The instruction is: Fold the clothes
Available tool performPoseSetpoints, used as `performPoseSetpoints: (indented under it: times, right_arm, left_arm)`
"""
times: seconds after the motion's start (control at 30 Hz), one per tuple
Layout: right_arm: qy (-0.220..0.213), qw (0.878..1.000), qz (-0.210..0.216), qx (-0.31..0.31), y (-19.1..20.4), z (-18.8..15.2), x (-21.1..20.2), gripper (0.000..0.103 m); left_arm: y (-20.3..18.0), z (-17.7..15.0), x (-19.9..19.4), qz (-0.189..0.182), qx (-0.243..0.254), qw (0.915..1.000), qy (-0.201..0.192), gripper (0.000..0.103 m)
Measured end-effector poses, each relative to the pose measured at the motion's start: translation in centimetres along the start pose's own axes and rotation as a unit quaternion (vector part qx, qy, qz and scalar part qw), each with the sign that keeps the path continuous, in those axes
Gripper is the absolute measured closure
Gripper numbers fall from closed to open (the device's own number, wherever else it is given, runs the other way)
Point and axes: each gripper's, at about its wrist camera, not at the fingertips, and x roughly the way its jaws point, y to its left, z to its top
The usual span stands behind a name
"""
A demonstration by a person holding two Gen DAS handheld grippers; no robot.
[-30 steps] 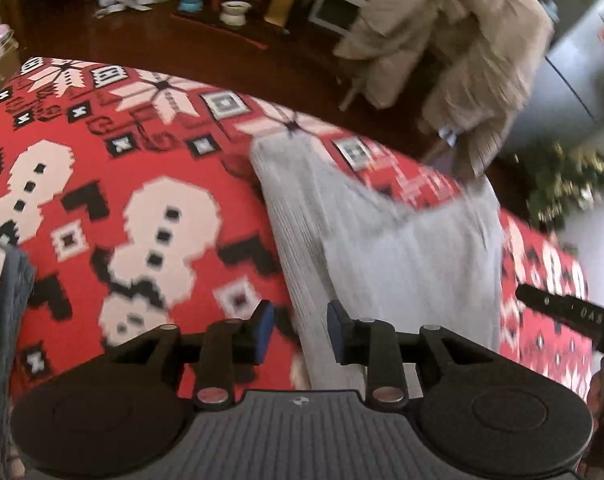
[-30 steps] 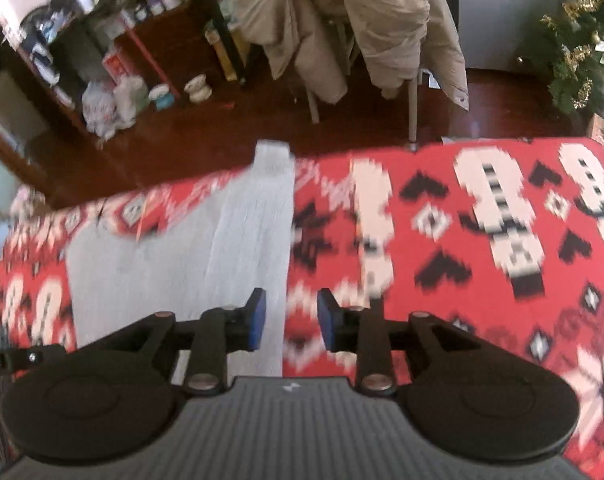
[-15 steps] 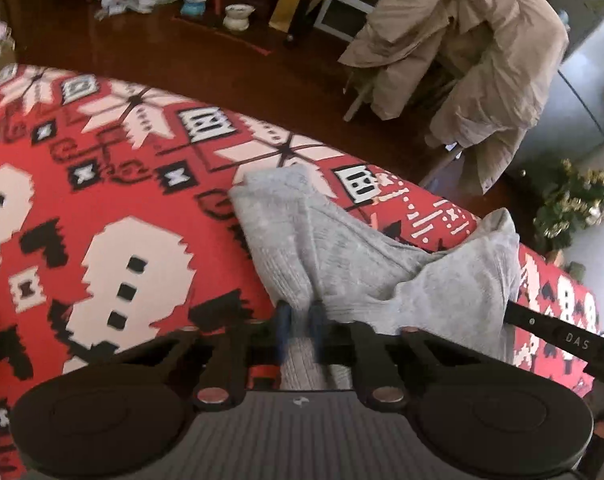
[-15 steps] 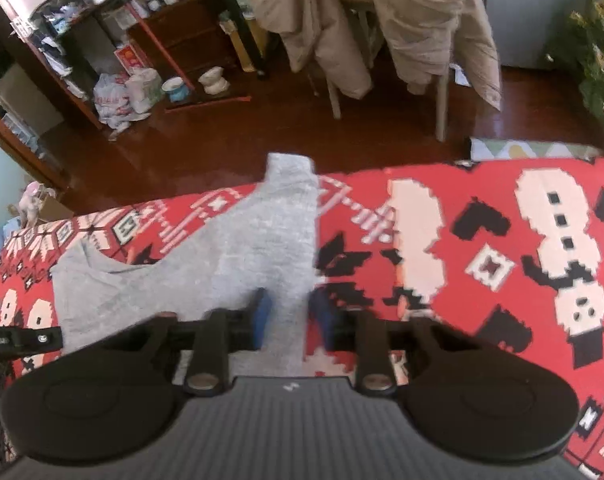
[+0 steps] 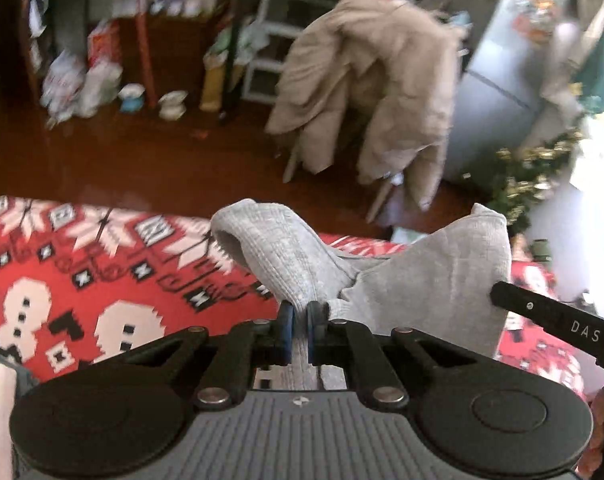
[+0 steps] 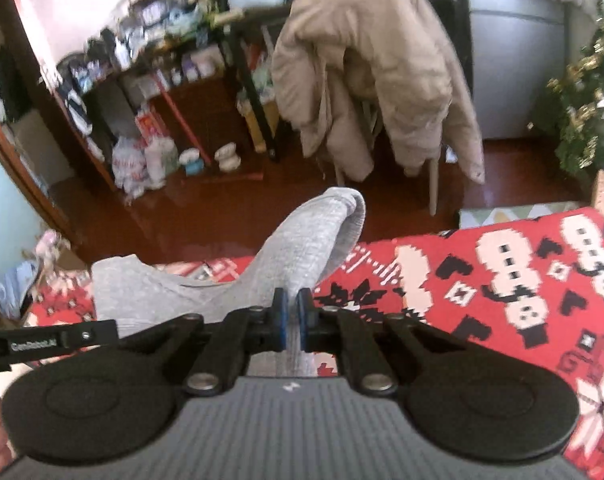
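- Both grippers had closed on the grey garment since a second before, when their jaws stood apart over the flat cloth; the cloth had come up off the red cover, and more of the room behind showed.
- Left gripper (image 5: 300, 326) was clenched on a ribbed grey sleeve (image 5: 274, 252), the blue pads (image 5: 286, 326) pressing the fabric from both sides.
- Right gripper (image 6: 292, 316) was likewise clamped on the other sleeve (image 6: 313, 240), whose cuff curled over beyond the jaws.
- The garment's (image 5: 429, 284) body hung slack between the two grippers, lifted above the tabletop (image 5: 82, 280) with its red snowman-and-snowflake cover.
- In the left view the black bar of the other gripper (image 5: 557, 320) carried white letters "DAS".
- In the right view the matching bar (image 6: 50, 342) bore small white lettering, too blurred to read surely.
- Behind, a beige coat (image 6: 365, 76) hung over a chair, shelves (image 6: 150, 80) stood crowded against the wall, and a tinselled tree (image 6: 581, 108) showed at the right.
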Motion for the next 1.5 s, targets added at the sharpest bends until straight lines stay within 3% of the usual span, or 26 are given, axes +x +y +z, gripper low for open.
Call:
performPoseSetpoints:
  times: [0.17, 0.33, 0.5, 0.67, 0.87, 1.1, 1.23, 1.3, 1.5]
  right_arm:
    - [-0.037, 0.999, 0.005, 0.003, 1.0, -0.4, -6.9, 0.097]
    - [-0.042, 0.999, 0.025, -0.007, 1.5, -1.7, -14.2, 0.097]
    - [-0.019, 0.999, 0.038, -0.019, 2.3, -4.8, -20.6, 0.097]
    - [0.016, 0.999, 0.036, -0.011, 2.4, -9.6, -24.5, 0.097]
    - [0.045, 0.999, 0.016, 0.004, 1.0, -16.5, -23.3, 0.097]
    - [0.088, 0.995, -0.023, 0.026, -2.4, -22.1, -16.6, 0.096]
    - [0.101, 0.993, -0.029, 0.047, -4.2, -21.8, -15.2, 0.090]
    - [0.100, 0.993, -0.030, 0.051, -4.7, -21.1, -15.4, 0.080]
    - [0.100, 0.995, -0.004, -0.019, -5.8, -16.6, -14.1, 0.074]
  left_arm:
    - [-1.8, -0.7, -6.1, -0.012, 0.017, 0.9994, -0.029, 0.097]
    - [-3.1, -3.6, -12.4, -0.002, 0.004, 0.9997, -0.024, 0.097]
    - [-4.5, -7.8, -17.1, 0.014, 0.022, 0.9997, -0.003, 0.097]
    - [-4.1, -12.3, -17.3, 0.019, 0.035, 0.9988, 0.029, 0.097]
    - [-2.0, -18.3, -13.0, 0.017, 0.054, 0.9962, 0.066, 0.097]
    - [0.3, -21.6, -7.9, 0.055, 0.063, 0.9920, 0.095, 0.092]
    - [1.8, -20.9, -7.2, 0.053, 0.049, 0.9895, 0.126, 0.086]
    - [2.4, -20.0, -7.8, 0.047, 0.050, 0.9903, 0.121, 0.078]
    - [4.5, -16.1, -7.0, 0.036, 0.085, 0.9905, 0.101, 0.075]
